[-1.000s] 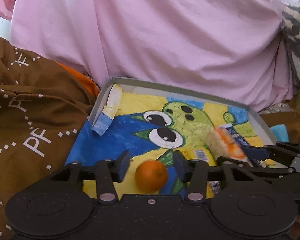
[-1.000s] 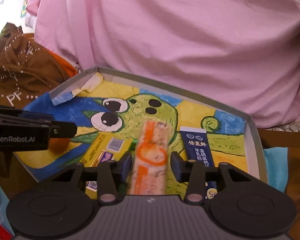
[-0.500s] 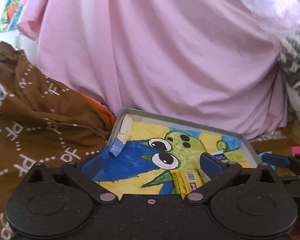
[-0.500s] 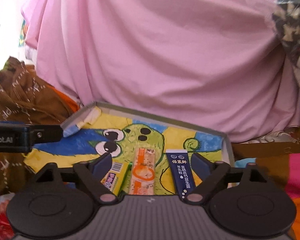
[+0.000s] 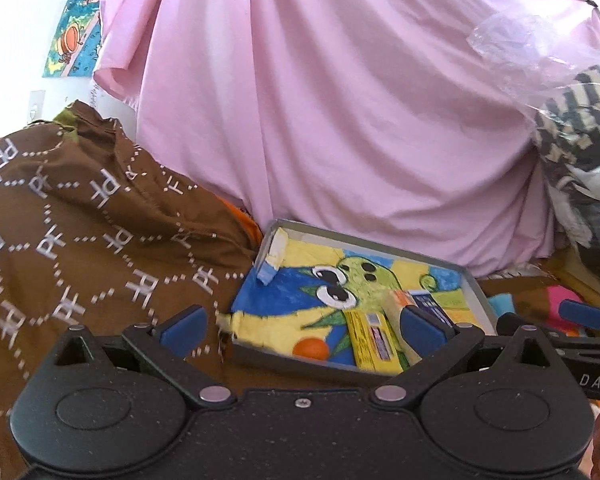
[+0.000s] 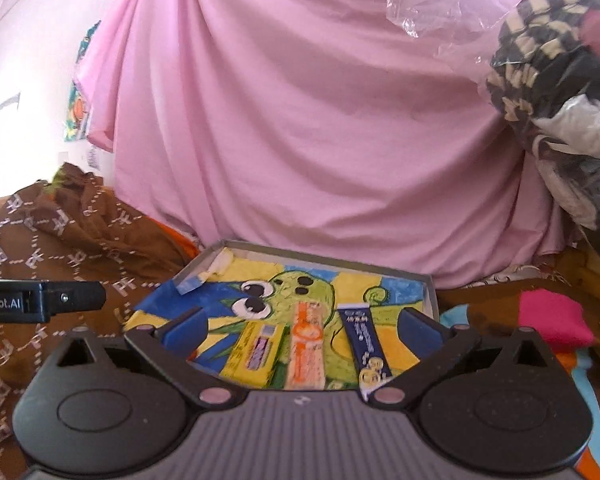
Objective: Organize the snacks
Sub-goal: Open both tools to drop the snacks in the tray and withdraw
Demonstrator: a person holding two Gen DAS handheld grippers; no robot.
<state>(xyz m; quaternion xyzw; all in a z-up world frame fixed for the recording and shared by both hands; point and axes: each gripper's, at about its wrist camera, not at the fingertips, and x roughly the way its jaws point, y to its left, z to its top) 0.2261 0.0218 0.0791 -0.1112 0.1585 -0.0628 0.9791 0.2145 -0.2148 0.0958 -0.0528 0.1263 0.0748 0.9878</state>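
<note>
A shallow grey tray (image 5: 364, 238) (image 6: 324, 258) lined with a cartoon drawing holds the snacks. In it lie an orange fruit (image 5: 310, 349), a yellow packet (image 5: 374, 338) (image 6: 256, 350), an orange-and-white stick (image 6: 306, 346) and a dark blue sachet (image 6: 362, 334). My left gripper (image 5: 302, 326) hangs open above the tray's near left corner, holding nothing. My right gripper (image 6: 302, 326) is open too, pulled back above the tray's near edge, with the packets seen between its fingers. The right gripper's blue pad (image 5: 582, 312) shows at the right of the left wrist view.
A brown patterned cloth (image 5: 80, 240) lies heaped left of the tray. Pink fabric (image 5: 340, 100) rises behind it. A checked garment in clear plastic (image 6: 548, 60) sits at the upper right. A magenta pad (image 6: 554, 322) lies right of the tray.
Both grippers have opened and pulled up and back from the tray. The left one let go of the orange fruit, the right one released the orange-and-white stick; both lie in the tray.
</note>
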